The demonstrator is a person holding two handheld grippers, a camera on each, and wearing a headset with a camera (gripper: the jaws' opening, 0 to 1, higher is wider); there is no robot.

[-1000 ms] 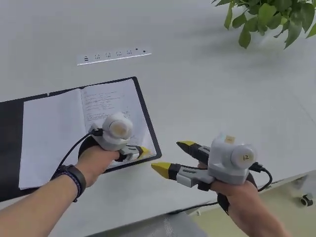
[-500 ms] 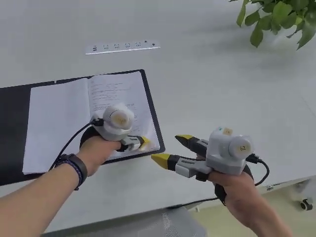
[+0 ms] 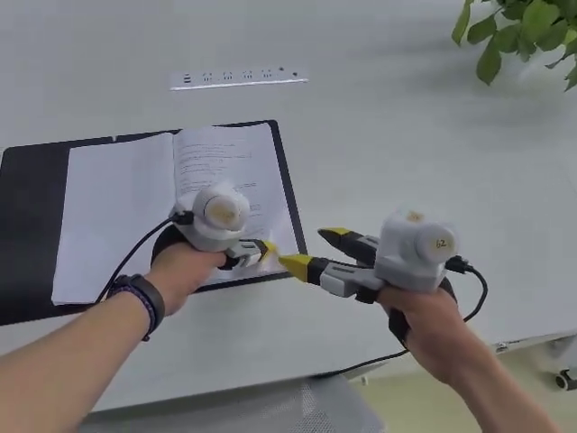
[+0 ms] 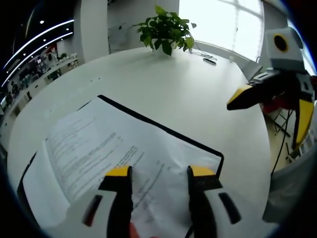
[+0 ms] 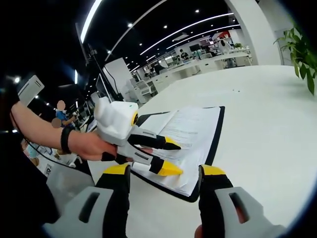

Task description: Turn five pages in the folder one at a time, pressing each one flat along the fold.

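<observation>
Folder [image 3: 27, 225] open; left gripper [image 4: 160, 173] fingers apart over page [image 3: 225, 171], right gripper [image 3: 313, 249] fingers apart beside

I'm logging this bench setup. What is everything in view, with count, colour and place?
table: one, white, under everything.
folder: one, black, lying open at the left.
pages: two faces showing, white, in the folder.
power strip: one, white, beyond the folder.
plant: one, green, far right corner.
left gripper: one, white with yellow tips, open over the right-hand page.
right gripper: one, same colours, open, by the folder's near right corner.
</observation>
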